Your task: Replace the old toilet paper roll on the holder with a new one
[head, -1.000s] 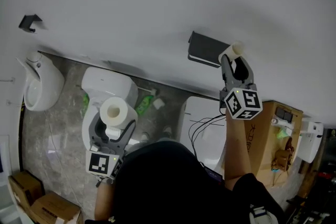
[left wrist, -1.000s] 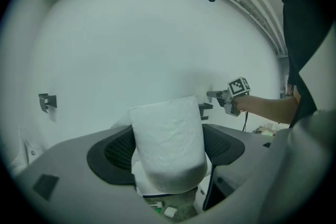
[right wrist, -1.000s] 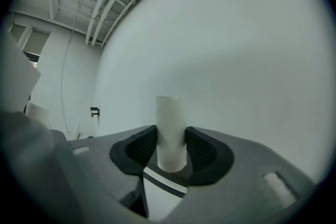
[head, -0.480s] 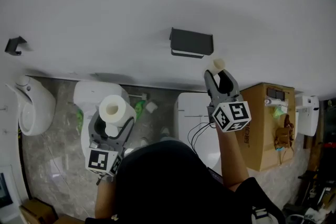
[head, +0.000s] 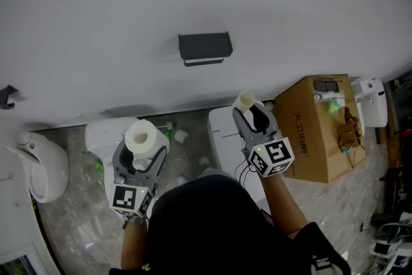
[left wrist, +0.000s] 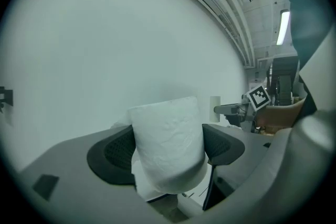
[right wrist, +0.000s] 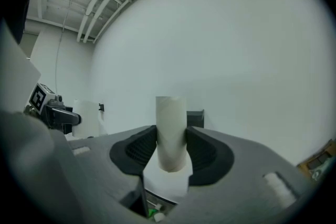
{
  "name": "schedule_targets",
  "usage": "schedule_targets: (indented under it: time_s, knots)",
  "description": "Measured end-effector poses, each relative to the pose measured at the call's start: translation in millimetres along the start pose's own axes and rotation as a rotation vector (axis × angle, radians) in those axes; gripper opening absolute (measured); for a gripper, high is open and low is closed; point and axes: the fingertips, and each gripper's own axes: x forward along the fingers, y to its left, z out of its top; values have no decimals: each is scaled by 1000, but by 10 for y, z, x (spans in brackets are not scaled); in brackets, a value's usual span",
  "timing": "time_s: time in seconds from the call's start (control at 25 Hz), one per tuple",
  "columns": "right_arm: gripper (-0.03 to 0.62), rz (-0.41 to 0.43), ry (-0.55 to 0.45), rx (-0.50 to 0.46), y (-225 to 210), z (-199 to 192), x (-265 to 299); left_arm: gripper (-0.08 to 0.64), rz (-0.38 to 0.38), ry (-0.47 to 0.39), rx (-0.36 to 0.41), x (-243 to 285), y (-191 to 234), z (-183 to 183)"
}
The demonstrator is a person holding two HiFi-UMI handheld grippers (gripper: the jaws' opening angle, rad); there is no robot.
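Note:
A full white toilet paper roll (head: 141, 136) (left wrist: 167, 141) stands upright between the jaws of my left gripper (head: 140, 152) (left wrist: 167, 149), which is shut on it. My right gripper (head: 250, 118) (right wrist: 171, 150) is shut on a bare cardboard tube (head: 244, 101) (right wrist: 170, 131), held upright. The dark holder (head: 205, 47) (right wrist: 195, 118) is mounted on the white wall, above and between both grippers, with nothing on it. In the left gripper view the right gripper and its tube (left wrist: 215, 108) show at the right, a little away from the wall.
A white toilet (head: 106, 137) stands below the left gripper, a white appliance (head: 222, 130) below the right one. A cardboard box (head: 318, 129) stands at the right by the wall. A urinal-like fixture (head: 42, 167) is at the far left. A person's dark head fills the bottom middle.
My right gripper has pulled the cardboard tube down and away from the holder. The view has swung right, so the holder appears further left and higher. The left gripper still holds the full roll.

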Motion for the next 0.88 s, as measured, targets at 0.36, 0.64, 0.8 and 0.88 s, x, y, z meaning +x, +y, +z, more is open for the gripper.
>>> schedule_targets:
  time_s: [0.36,0.64,0.8,0.88]
  knots:
    - [173,-65,8,50,101,-211,-359,407,-106,9,35,144,-66,-124]
    - [173,-113,12,77,65,-318,-576,407,-182,27,59,428,-153,-137]
    - [173,-136,20,82,23,-366,-661,407,-217,25,68,637,-222,-85]
    - [173,-146,22,90,-32,-384,-695,407,-231,19,83,750,-266,-64]
